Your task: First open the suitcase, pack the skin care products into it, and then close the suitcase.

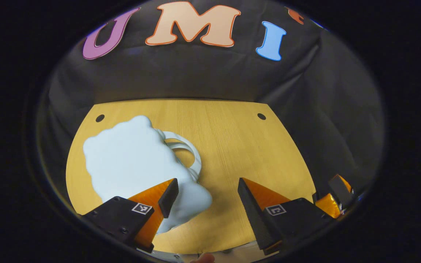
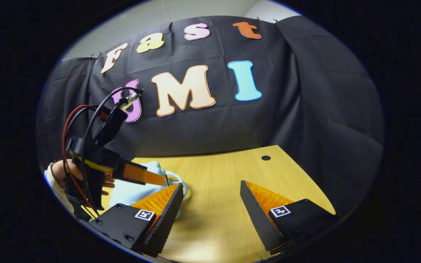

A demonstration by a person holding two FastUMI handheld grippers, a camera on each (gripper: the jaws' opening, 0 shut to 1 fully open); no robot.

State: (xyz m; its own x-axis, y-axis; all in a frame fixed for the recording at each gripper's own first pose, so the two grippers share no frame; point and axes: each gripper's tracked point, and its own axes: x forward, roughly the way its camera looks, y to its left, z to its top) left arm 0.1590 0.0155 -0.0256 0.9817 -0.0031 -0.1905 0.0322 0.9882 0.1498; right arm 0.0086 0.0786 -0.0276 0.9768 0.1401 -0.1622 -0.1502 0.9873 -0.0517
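The suitcase (image 1: 133, 164) was a pale, powdery blue with a white handle (image 1: 186, 151) (plain, no pattern), lying on a honey-yellow, fine-grained wooden table (image 1: 239, 146), while red and black cables (image 2: 72, 120) looped over the left gripper (image 2: 159, 179).

- Wooden table (image 1: 232, 146): light yellowish top with visible grain, far edge running against the booth wall.
- Two small dark round holes near the far corners, left hole (image 1: 100, 118) and right hole (image 1: 261, 116).
- Black cloth wall (image 2: 305, 109): creased, draped behind and along the right of the table.
- Pale room wall (image 2: 181, 9) above the cloth's top edge.
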